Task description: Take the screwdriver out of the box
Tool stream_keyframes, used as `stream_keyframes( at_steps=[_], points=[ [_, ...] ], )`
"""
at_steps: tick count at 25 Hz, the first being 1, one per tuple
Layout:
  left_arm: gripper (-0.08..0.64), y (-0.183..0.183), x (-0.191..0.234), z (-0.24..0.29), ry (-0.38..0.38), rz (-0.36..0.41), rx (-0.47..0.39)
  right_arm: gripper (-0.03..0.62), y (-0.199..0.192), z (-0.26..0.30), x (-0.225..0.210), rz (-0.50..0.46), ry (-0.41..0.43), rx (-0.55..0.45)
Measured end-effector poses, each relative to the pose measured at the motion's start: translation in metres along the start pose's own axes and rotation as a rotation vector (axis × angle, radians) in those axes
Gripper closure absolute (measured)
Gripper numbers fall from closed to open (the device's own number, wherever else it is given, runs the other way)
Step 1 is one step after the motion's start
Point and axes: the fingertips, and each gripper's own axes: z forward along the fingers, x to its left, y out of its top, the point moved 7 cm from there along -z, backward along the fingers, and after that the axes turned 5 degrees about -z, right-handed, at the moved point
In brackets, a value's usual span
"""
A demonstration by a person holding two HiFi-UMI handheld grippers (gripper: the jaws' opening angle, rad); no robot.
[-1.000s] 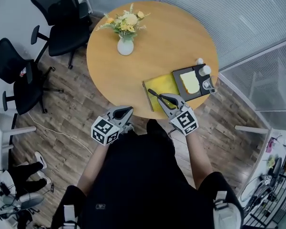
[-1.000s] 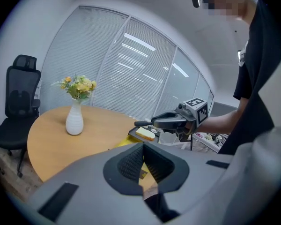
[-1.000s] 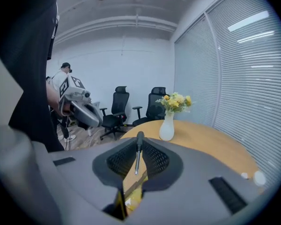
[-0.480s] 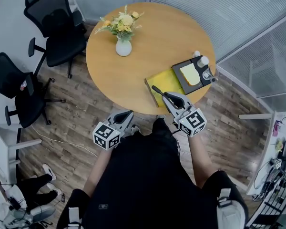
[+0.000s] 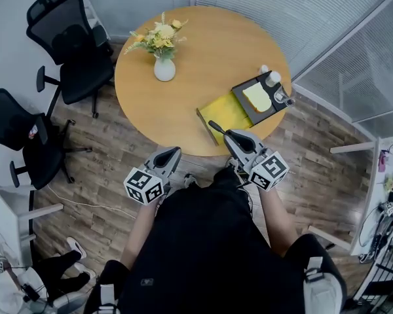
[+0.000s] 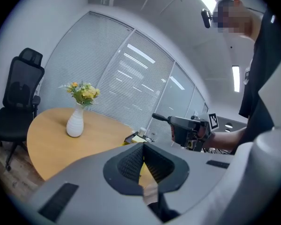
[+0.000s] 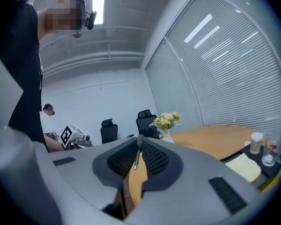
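My right gripper (image 5: 230, 136) is shut on the screwdriver (image 5: 216, 127). Its black handle sticks out past the fingertips, above the table's near edge. In the right gripper view the thin metal shaft (image 7: 136, 157) runs between the closed jaws of the right gripper (image 7: 138, 144). The box (image 5: 259, 101) lies open on the round wooden table (image 5: 196, 57), a black tray with a yellow pad beside a yellow lid (image 5: 226, 113). My left gripper (image 5: 173, 152) hangs off the table's front edge, shut and empty. The left gripper (image 6: 143, 146) looks toward the right gripper (image 6: 189, 129) holding the screwdriver (image 6: 160, 118).
A white vase of yellow flowers (image 5: 162, 65) stands at the table's far left. Small bottles (image 5: 272, 78) sit by the box. Two black office chairs (image 5: 69, 51) stand left of the table. Blinds and glass partitions close the right side.
My right gripper has risen and rolled with the screwdriver, drawing back from the yellow box toward the person. The left gripper has drifted a little and stays shut.
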Motion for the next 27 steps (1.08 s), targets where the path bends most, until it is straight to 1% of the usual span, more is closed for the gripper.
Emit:
stream_keyframes(
  at_steps=[8, 18, 27],
  points=[
    [0.554, 0.0, -0.008, 0.007, -0.036, -0.007, 0.005, 0.56, -0.002, -0.013, -0.003, -0.006, -0.027, 0.005],
    [0.554, -0.004, -0.002, 0.013, -0.053, -0.023, 0.034, 0.56, -0.009, -0.02, -0.008, -0.009, -0.062, 0.034],
    [0.554, 0.006, -0.001, 0.025, -0.075, -0.007, 0.034, 0.56, -0.015, -0.024, -0.016, 0.014, -0.082, 0.046]
  ],
)
